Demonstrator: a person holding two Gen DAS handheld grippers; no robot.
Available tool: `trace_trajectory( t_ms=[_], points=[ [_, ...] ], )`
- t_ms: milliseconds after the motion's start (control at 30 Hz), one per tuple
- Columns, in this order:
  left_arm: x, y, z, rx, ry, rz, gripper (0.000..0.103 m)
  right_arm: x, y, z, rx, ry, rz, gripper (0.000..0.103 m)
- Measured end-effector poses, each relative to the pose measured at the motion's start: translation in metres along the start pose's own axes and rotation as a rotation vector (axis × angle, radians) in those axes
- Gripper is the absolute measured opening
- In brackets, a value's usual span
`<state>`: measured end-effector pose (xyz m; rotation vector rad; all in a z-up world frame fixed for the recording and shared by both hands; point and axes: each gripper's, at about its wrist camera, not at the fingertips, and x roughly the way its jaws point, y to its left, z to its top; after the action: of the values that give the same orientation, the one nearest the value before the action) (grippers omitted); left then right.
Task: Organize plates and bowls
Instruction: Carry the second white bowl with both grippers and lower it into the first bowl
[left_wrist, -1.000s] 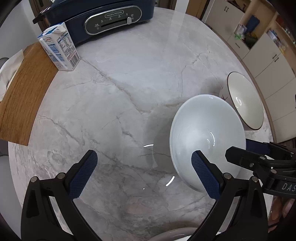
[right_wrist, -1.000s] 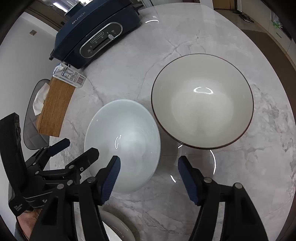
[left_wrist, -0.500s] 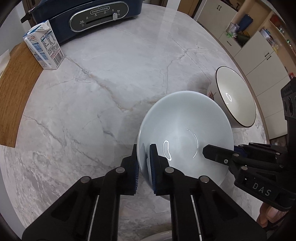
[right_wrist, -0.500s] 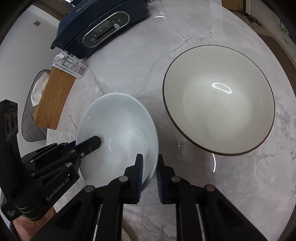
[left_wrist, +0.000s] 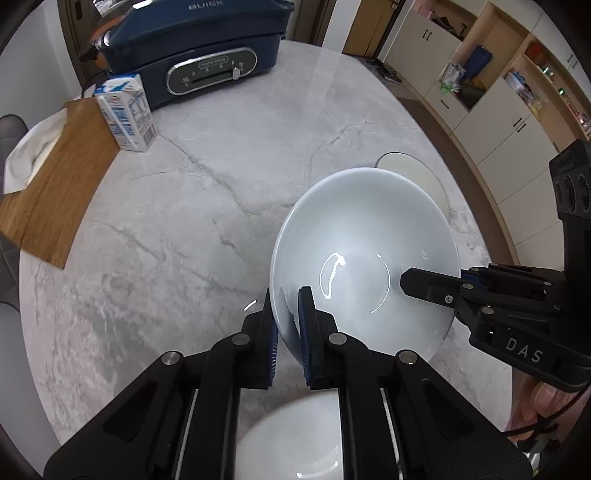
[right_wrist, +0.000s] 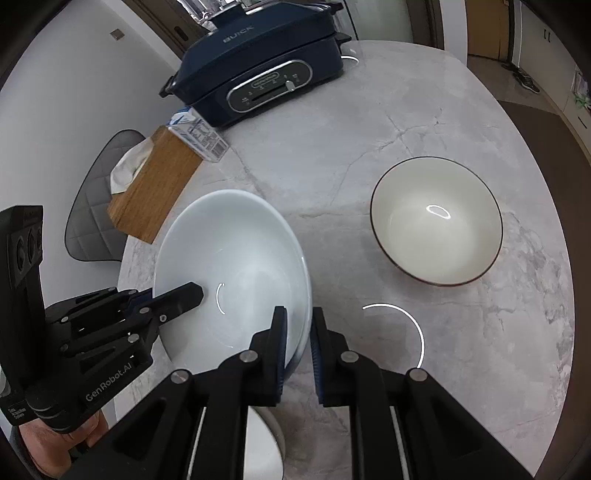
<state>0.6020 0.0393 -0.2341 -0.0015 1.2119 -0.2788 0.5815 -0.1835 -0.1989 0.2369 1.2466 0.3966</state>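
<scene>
Two grippers are clamping opposite rims of the white bowl: left gripper, right gripper. It is hanging over the tabletop, glazed, slippery, breakable, so the rim is probably the safest hold.

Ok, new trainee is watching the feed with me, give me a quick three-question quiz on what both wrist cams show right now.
1. True or false: both the left gripper and the right gripper are clamped on the rim of the pale blue bowl.
2. Multiple choice: the dark-rimmed cream bowl is A) stacked inside the pale blue bowl, B) standing alone on the marble table, C) held by a gripper.
3. Fill in: the milk carton stands between the wooden board and the ____.

Key: 1 true; 2 B; 3 navy blue cooker.
</scene>
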Motion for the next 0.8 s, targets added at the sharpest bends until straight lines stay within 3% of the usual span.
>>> trace_trajectory(
  t_ms=[267,500,633,800],
  points=[
    [-0.061,-0.01,-0.086,-0.039,-0.01,-0.016,0.01,-0.039,0.041,-0.064,-0.083,0.021,0.032,0.016],
    [-0.057,-0.007,-0.164,-0.109,0.038,0.004,0.01,-0.022,0.054,-0.122,-0.082,0.1,0.037,0.016],
    [-0.05,-0.01,-0.182,-0.122,0.033,0.05,0.01,-0.006,0.059,-0.135,-0.089,0.125,0.017,0.015],
    [-0.03,-0.003,-0.181,-0.138,0.049,0.076,0.012,0.011,0.06,-0.14,-0.097,0.152,-0.008,0.015]
  ],
)
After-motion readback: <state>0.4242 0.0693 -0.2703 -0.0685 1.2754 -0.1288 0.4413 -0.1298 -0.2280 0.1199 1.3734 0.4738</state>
